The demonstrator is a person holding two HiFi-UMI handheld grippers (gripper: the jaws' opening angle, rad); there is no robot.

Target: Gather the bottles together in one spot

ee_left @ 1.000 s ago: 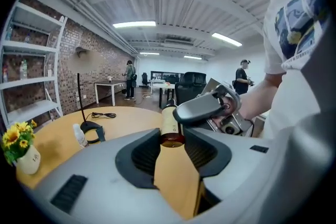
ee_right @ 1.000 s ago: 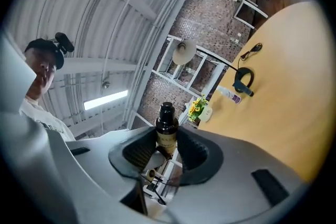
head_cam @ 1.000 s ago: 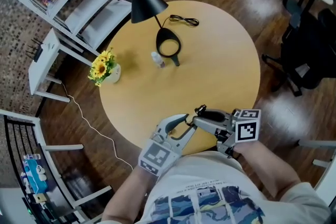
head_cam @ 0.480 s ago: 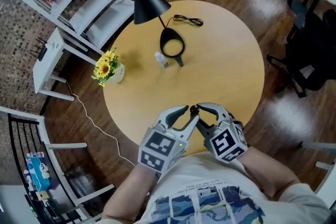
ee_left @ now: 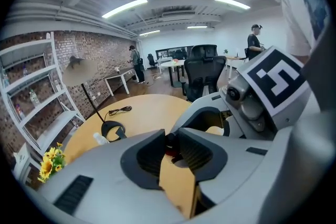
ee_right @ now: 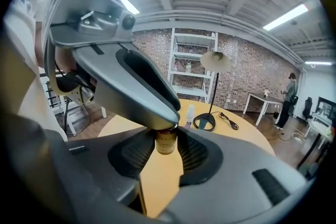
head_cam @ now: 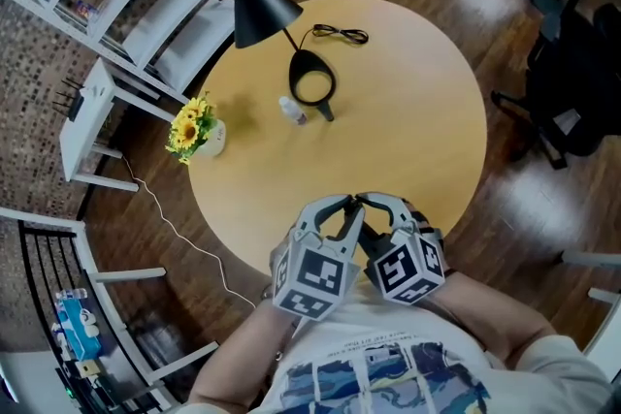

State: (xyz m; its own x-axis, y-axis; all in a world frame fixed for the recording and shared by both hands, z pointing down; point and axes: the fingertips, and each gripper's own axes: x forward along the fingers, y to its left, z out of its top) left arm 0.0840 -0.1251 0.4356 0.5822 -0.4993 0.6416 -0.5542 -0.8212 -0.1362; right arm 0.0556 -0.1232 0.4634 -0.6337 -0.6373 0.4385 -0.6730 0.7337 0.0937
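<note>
Left gripper (head_cam: 340, 208), in my hand at the near edge of the table (head_cam: 417, 102), has just been closing its jaws. It now pinches what looks like the dark cap of the brown bottle (ee_right: 167, 140). My right gripper (head_cam: 378, 207) grasps that bottle's body between its pads. Its jaws have just eased a shade wider, with the bottle between them. The two grippers meet tip to tip above the table's near edge. The clear bottle (head_cam: 291, 110) stands well apart across the table, just beside the lamp base (head_cam: 312, 84).

I judge this a hand-over. Doing it well means making sure the left grip on the small cap is square and firm before the right lets go altogether. The right should then draw straight back so it does not knock the bottle askew. After that, the carry should end beside the clear bottle, without brushing the lamp.
</note>
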